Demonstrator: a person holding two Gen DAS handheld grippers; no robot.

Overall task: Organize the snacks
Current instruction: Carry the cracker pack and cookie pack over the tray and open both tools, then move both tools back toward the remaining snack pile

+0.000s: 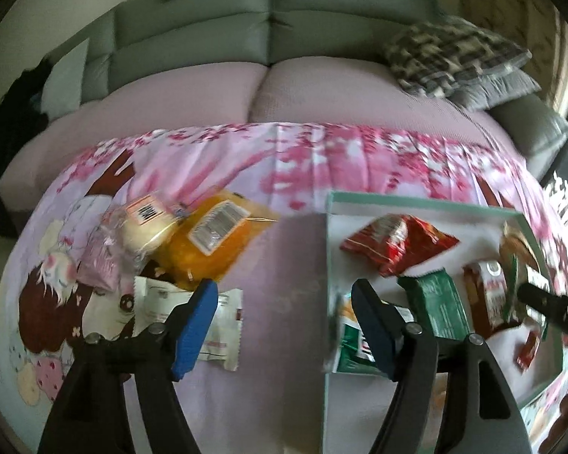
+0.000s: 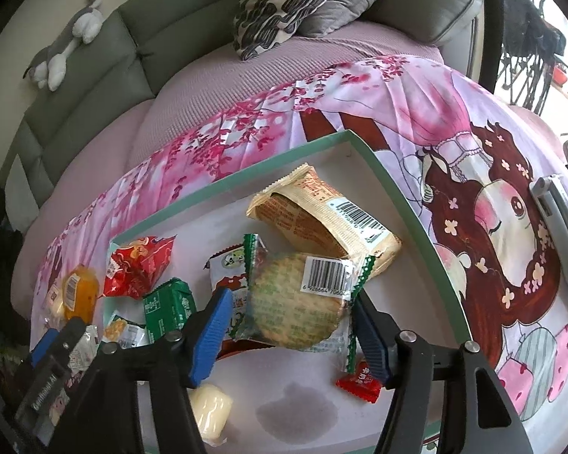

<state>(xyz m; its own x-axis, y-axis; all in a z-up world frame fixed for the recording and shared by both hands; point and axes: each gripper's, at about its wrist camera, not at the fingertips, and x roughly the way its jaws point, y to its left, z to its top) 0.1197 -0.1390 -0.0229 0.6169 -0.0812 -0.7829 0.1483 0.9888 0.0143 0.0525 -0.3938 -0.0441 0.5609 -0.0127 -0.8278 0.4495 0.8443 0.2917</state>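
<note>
Right wrist view: right tongs (image 2: 287, 325) spread around cracker packet (image 2: 295, 302); left tongs (image 1: 284, 325) spread over tray rim (image 1: 327, 265).

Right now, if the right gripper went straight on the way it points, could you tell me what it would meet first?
Most likely the round cracker packet, which lies between the open fingers of the right gripper inside the green-rimmed box. Depth is hard to judge, so it may reach the box floor beside it.

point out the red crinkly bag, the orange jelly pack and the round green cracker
red crinkly bag (image 1: 397, 244), left wrist view, middle of bag
orange jelly pack (image 1: 212, 240), left wrist view, orange body
round green cracker (image 2: 293, 302), right wrist view, cracker centre
</note>
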